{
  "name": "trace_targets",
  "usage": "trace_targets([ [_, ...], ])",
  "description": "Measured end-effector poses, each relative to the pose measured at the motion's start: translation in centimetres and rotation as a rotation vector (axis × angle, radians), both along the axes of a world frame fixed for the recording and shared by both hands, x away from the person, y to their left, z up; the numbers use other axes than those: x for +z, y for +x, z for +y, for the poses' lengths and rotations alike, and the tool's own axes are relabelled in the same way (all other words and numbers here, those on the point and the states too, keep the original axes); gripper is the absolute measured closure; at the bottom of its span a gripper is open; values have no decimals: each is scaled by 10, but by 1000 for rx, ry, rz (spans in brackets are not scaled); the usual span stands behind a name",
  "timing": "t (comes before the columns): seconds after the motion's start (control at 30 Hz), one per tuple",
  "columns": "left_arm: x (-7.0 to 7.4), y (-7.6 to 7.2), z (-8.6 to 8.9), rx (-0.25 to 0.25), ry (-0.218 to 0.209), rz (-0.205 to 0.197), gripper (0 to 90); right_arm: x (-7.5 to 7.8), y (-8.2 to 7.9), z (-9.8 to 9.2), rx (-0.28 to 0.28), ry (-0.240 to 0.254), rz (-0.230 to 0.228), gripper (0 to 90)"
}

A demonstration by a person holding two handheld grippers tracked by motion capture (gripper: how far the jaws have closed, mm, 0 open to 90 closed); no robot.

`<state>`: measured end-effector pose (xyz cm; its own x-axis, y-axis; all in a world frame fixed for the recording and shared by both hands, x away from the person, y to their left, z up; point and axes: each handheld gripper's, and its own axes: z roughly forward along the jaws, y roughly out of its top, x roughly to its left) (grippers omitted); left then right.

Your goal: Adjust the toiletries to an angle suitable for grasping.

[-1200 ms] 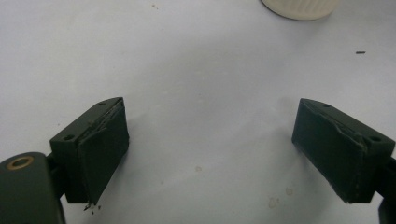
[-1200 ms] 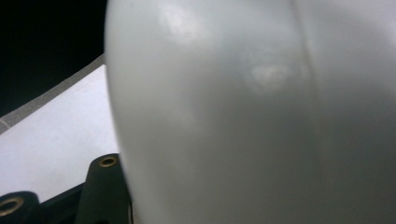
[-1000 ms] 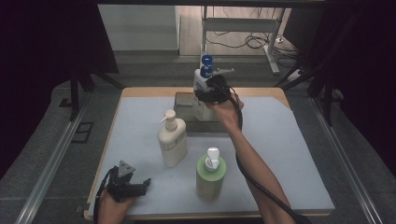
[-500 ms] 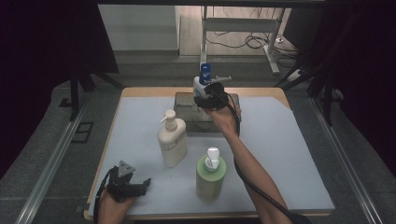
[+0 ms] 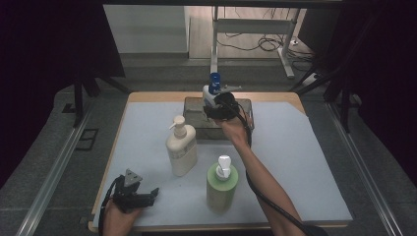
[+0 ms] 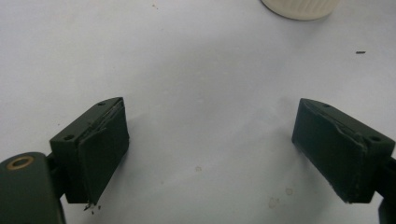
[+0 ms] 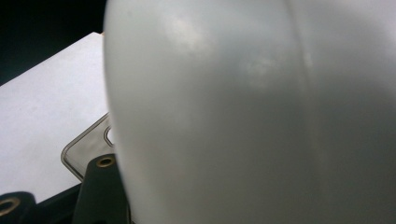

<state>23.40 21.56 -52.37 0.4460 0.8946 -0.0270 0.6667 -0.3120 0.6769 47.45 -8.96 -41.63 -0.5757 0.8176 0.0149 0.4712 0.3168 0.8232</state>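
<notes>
right gripper (image 5: 216, 105): jaws clamped on white bottle with blue cap (image 5: 212, 88), over clear tray (image 5: 196, 125) at table's far edge | left gripper (image 5: 147, 195): jaws spread, nothing between, near front-left corner of white mat (image 5: 295, 162) | cream pump bottle (image 5: 181, 147), green pump bottle (image 5: 221, 184) upright mid-mat

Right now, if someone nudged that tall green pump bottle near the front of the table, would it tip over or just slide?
The green pump bottle stands tall and narrow on a small base, so a push near its white pump head would probably tip it. A low push would more likely slide it across the smooth table sheet. Its rounded body could roll once down.
</notes>
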Motion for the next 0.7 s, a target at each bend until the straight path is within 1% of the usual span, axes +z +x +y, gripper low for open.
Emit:
trace_targets([
  [0.13, 0, 0, 0, 0, 0, 0, 106, -1, 0, 1, 11, -7, -9, 383],
  [0.2, 0, 0, 0, 0, 0, 0, 106, -1, 0, 2, 8, -3, -3, 378],
  [0.23, 0, 0, 0, 0, 0, 0, 106, -1, 1, 1, 13, 8, 5, 368],
  [0.3, 0, 0, 0, 0, 0, 0, 106, -1, 1, 0, 22, 13, 13, 357],
  [0.33, 0, 0, 0, 0, 0, 0, 106, -1, 2, -1, 30, 12, 21, 354],
  [0.53, 0, 0, 0, 0, 0, 0, 106, -2, -3, -7, 57, -9, 31, 344],
  [0.63, 0, 0, 0, 0, 0, 0, 106, -2, -6, -12, 65, -2, 48, 345],
  [0.7, 0, 0, 0, 0, 0, 0, 106, -2, -9, -15, 69, -1, 47, 353],
])
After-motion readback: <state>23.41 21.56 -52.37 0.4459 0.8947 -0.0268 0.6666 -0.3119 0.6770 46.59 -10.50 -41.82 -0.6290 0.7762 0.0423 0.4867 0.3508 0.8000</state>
